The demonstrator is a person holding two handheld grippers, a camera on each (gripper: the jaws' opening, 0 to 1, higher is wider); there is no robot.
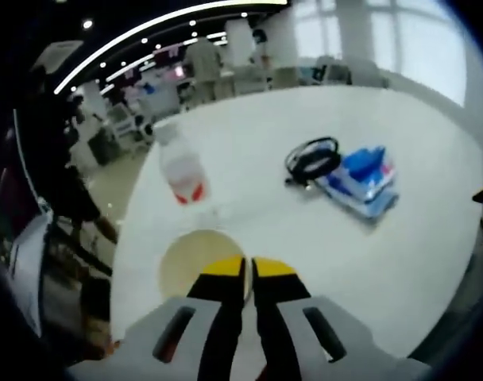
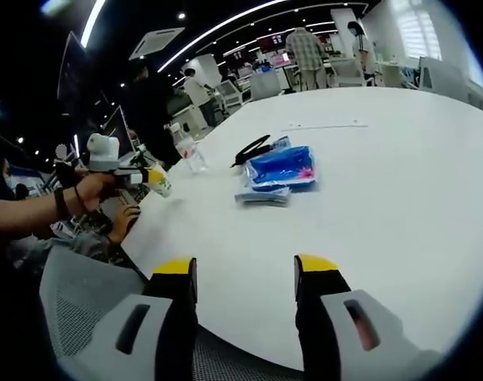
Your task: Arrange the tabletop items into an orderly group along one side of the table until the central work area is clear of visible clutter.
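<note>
— Blue packets (image 1: 361, 181) and a coiled black cable (image 1: 311, 158) lie touching, right of centre in the left gripper view; where's the bottle?

— Clear bottle (image 1: 180, 168) stands left of centre on the white worktop (image 1: 400, 262), above a pale cup (image 1: 195, 260).

— And the tools?

— Left tool (image 1: 249, 268) is closed on the cup's rim. Right tool (image 2: 245, 270), jaws apart, holds nothing at lower frame.
</note>
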